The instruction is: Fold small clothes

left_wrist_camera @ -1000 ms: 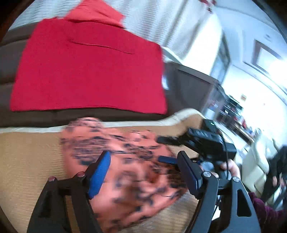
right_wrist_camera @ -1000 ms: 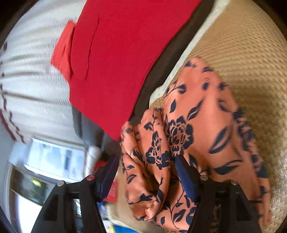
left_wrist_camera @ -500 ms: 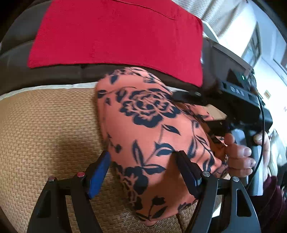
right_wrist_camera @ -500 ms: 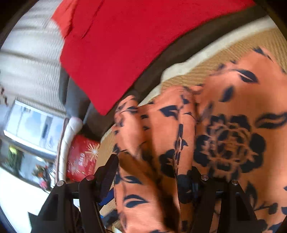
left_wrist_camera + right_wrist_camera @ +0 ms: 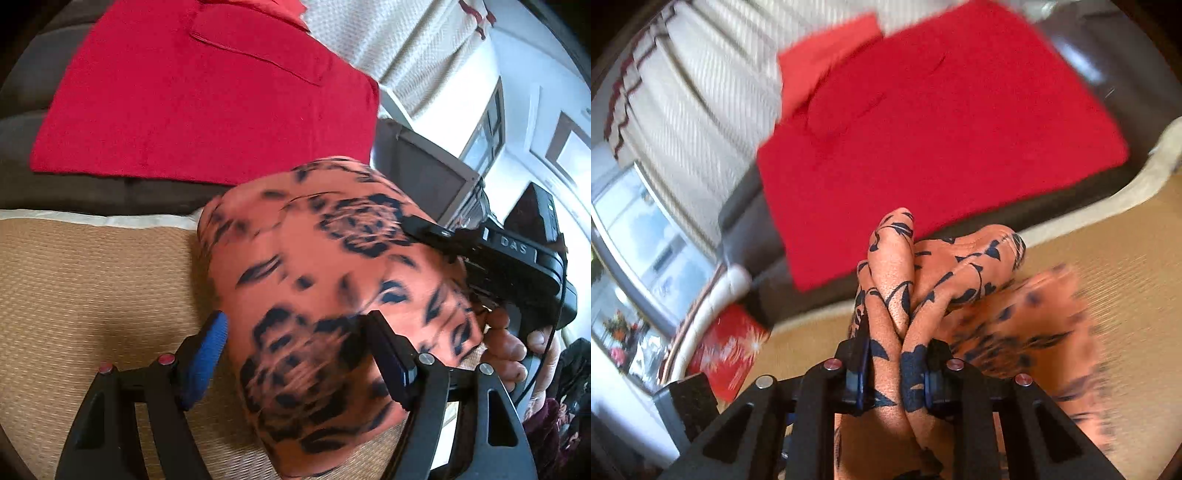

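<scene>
An orange garment with a dark blue flower print (image 5: 325, 280) lies bunched on a woven tan mat (image 5: 81, 280). My left gripper (image 5: 295, 354) is open, its blue pads on either side of the cloth's near part, not pinching it. My right gripper (image 5: 894, 369) is shut on a bunched fold of the same garment (image 5: 897, 291), which stands up between its pads. The right gripper's body and the hand holding it show in the left wrist view (image 5: 517, 258) at the cloth's right edge.
A red cloth (image 5: 207, 96) lies flat on a dark brown sofa back (image 5: 92, 192) behind the mat. White curtains (image 5: 701, 92) and a window are beyond. A red box (image 5: 727, 350) lies at the left of the mat.
My right gripper has closed on a fold of the orange garment and lifted it. The left gripper stays open over the cloth, and the view has shifted and blurred.
</scene>
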`<state>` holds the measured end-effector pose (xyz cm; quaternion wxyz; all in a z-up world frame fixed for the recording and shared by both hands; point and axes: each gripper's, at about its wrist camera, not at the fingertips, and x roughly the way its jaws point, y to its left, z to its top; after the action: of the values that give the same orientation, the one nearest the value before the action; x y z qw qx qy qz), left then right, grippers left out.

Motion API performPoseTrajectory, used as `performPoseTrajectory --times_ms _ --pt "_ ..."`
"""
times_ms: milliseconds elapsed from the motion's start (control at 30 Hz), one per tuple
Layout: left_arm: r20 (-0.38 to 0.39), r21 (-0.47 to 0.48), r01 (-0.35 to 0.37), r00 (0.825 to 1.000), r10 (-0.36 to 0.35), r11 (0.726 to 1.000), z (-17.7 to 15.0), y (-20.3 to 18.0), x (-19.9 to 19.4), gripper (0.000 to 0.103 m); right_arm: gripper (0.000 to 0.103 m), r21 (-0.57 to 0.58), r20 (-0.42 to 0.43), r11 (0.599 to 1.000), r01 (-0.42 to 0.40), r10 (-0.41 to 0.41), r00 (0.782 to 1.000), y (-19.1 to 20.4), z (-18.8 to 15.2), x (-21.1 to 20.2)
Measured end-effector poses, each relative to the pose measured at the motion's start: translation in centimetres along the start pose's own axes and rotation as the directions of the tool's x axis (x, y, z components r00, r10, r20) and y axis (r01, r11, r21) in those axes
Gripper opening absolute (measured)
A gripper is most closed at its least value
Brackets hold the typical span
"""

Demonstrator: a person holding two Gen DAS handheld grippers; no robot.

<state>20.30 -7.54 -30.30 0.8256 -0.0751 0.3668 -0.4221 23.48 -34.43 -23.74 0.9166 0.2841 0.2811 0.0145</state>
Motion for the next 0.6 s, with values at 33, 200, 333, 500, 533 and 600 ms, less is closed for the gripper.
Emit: performPoseTrajectory --times_ms 33,200,333,500,533,600 --pt "-0.022 0.007 -0.003 1.0 0.003 1.0 -0.2 -0.4 0.9 0.078 0.023 0.017 0.001 0.999 0.028 -0.028 1.0 -1.4 0.0 -0.7" --pt "-0.203 0.07 -0.117 0.971 0.129 0.991 -2.3 -1.9 6.2 0.078 0.028 0.223 -0.254 0.951 0.214 -0.155 0.955 -10.1 -2.8 1.9" --pt "-0.231 0.012 -0.106 0.967 0.106 0.994 -2.6 -1.0 6.6 0.08 0.057 0.315 -0.271 0.927 0.204 -0.118 0.955 -11.9 -2.3 1.5" --pt "-0.227 0.0 -0.107 0.968 0.104 0.994 -2.9 -0.6 6.2 0.08 0.058 0.277 0.006 0.948 0.155 -0.163 0.987 -10.7 0.2 -2.7" --pt "-0.224 0.007 -0.111 0.968 0.109 0.994 -2.8 -0.6 6.3 0.08 0.056 0.235 0.006 0.964 0.125 -0.13 0.991 -9.7 0.5 -2.2" --pt "-0.218 0.018 -0.117 0.969 0.118 0.993 -3.2 -0.9 6.1 0.08 0.043 0.135 -0.027 0.985 0.109 -0.106 0.994 -6.5 0.9 0.3"
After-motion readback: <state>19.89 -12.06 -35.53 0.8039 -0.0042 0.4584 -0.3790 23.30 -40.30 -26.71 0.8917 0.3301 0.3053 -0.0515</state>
